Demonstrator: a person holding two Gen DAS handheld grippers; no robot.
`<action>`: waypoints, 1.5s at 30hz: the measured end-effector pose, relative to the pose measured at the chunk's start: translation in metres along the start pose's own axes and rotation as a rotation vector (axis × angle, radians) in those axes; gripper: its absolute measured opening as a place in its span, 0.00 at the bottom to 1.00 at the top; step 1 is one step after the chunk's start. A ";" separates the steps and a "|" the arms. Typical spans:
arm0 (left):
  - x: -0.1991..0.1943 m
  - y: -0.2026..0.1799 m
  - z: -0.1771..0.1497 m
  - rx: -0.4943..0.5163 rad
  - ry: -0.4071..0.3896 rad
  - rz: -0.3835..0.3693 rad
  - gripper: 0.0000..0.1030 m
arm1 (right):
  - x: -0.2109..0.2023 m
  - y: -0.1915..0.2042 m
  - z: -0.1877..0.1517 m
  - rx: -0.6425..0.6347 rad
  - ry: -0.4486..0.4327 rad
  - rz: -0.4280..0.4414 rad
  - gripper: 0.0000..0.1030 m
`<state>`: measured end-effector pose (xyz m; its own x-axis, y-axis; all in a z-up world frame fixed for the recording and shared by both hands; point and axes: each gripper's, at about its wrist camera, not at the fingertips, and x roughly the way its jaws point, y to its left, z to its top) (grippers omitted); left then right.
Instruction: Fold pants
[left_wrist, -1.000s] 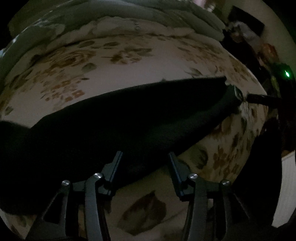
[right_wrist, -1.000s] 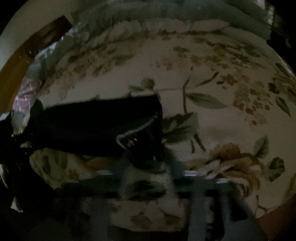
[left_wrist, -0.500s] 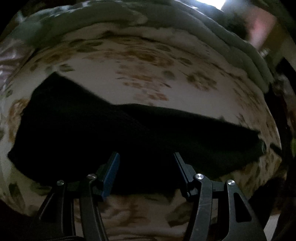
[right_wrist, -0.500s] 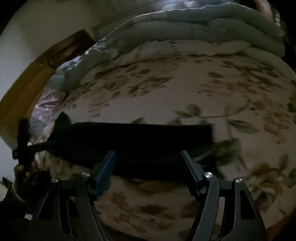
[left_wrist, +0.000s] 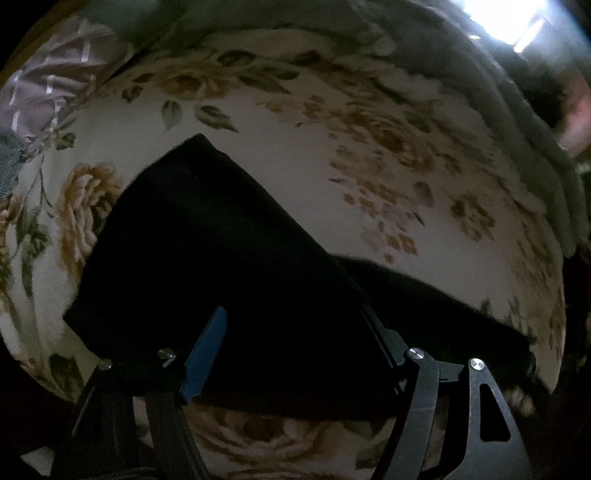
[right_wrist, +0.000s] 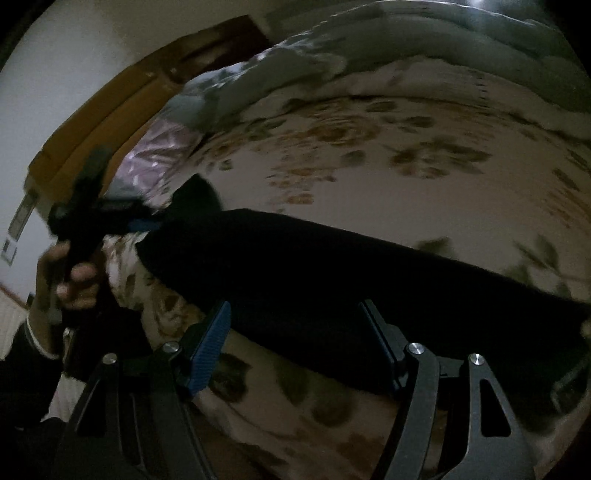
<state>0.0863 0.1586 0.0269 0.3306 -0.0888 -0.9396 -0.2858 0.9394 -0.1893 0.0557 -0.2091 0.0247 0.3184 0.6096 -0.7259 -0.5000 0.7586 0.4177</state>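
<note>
Both tools (jaws apart) hover over black pants on floral bedspread

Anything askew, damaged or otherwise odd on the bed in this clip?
Nothing damaged or spilled. The black pants lie on the floral bedspread in an uneven, bent shape, one part angled away from the rest. Both the left gripper and right gripper are open above them.

Black pants across my cream bedspread with tan roses and green leaves, blue pads on my black fingers.
</note>
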 end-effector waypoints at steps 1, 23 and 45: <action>0.002 -0.001 0.008 -0.003 0.010 0.007 0.71 | 0.007 0.006 0.003 -0.017 0.006 0.016 0.69; 0.098 -0.003 0.069 0.009 0.250 0.226 0.20 | 0.129 0.062 0.031 -0.233 0.239 0.155 0.46; -0.032 0.093 -0.050 -0.261 -0.115 -0.202 0.04 | 0.095 0.097 0.022 -0.401 0.130 0.088 0.07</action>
<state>0.0038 0.2320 0.0255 0.4989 -0.2122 -0.8402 -0.4195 0.7892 -0.4485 0.0551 -0.0728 0.0086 0.1692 0.6149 -0.7703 -0.8024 0.5398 0.2546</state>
